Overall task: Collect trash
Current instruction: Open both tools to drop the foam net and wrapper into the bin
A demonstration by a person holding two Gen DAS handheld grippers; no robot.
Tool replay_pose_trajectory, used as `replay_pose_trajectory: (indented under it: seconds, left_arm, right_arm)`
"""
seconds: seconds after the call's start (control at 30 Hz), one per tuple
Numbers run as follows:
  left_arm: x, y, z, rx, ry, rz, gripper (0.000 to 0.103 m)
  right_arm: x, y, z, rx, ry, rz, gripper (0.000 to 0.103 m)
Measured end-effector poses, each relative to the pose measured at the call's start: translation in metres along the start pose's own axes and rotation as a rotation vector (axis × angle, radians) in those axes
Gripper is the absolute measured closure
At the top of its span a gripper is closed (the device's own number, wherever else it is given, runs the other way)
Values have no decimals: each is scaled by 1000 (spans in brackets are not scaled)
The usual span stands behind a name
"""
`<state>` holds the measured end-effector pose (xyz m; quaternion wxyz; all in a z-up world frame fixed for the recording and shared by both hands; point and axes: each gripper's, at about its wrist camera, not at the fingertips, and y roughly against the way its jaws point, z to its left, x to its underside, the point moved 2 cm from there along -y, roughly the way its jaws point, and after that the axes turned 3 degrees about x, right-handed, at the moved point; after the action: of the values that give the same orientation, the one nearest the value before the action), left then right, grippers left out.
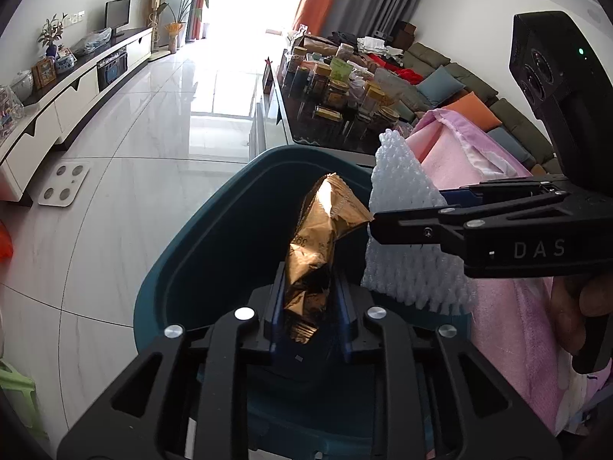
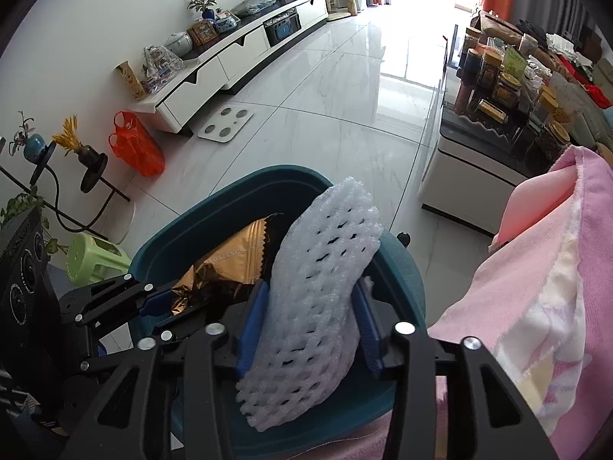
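A teal bin (image 1: 184,237) stands open on the floor below both grippers. My left gripper (image 1: 310,283) hangs over its mouth with a crumpled gold wrapper (image 1: 318,237) upright between its blue pads. A dark gap shows at the right pad, so the jaws stand open. The right gripper (image 2: 310,306) is also over the bin (image 2: 214,207), with a white foam net (image 2: 325,268) leaning on its left pad and clear of the right one; it is open. The right wrist view shows the left gripper (image 2: 191,299) with the wrapper (image 2: 233,257) at the left.
A pink blanket (image 1: 479,176) lies right beside the bin. Beyond it stands a low table (image 1: 291,126) crowded with jars. A white scale (image 1: 63,186) lies on the tiled floor near the TV cabinet (image 1: 76,92). An orange bag (image 2: 136,145) and a green stool (image 2: 95,257) sit to the left.
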<state>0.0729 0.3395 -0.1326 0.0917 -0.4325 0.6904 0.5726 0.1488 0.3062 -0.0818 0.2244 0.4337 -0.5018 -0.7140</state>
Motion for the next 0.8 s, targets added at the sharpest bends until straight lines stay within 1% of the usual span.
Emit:
replay_pose_trajectory:
  seconds: [0.03, 0.07, 0.13, 0.17, 0.3, 0.37, 0.47, 0.6, 0.7, 0.73, 0.77, 0.8]
  left_arm:
    - [0, 2, -1, -5, -3, -7, 67]
    - [2, 7, 1, -12, -6, -16, 58]
    - [2, 11, 2, -13, -1, -25, 45]
    - [2, 13, 3, -14, 4, -26, 43]
    - [6, 20, 10, -16, 13, -31, 37]
    - [7, 24, 12, -24, 17, -36, 34]
    - [8, 32, 14, -31, 14, -49, 30]
    - [7, 42, 15, -43, 8, -67, 27]
    - [5, 52, 15, -44, 10, -87, 24]
    - [4, 57, 13, -43, 7, -98, 19]
    - [3, 62, 10, -47, 1, -109, 14]
    - [2, 66, 7, -51, -8, -122, 13]
  right_arm:
    - [-1, 0, -1, -3, 0, -5, 49]
    - [-2, 1, -2, 1, 3, -12, 49]
    - [-3, 3, -2, 2, 4, -16, 46]
    - [-4, 3, -3, 2, 5, -20, 40]
    - [-4, 6, -5, 9, 6, -30, 33]
    - [-5, 8, -6, 10, 11, -36, 24]
    - [-6, 11, -6, 17, 16, -43, 21]
    - [-6, 17, -5, 15, 20, -58, 18]
    - [-5, 25, -5, 16, 16, -80, 17]
    - [-5, 29, -5, 14, 14, -90, 17]
    - [-4, 35, -5, 14, 15, -107, 14]
    - [-3, 41, -5, 19, 16, -128, 11]
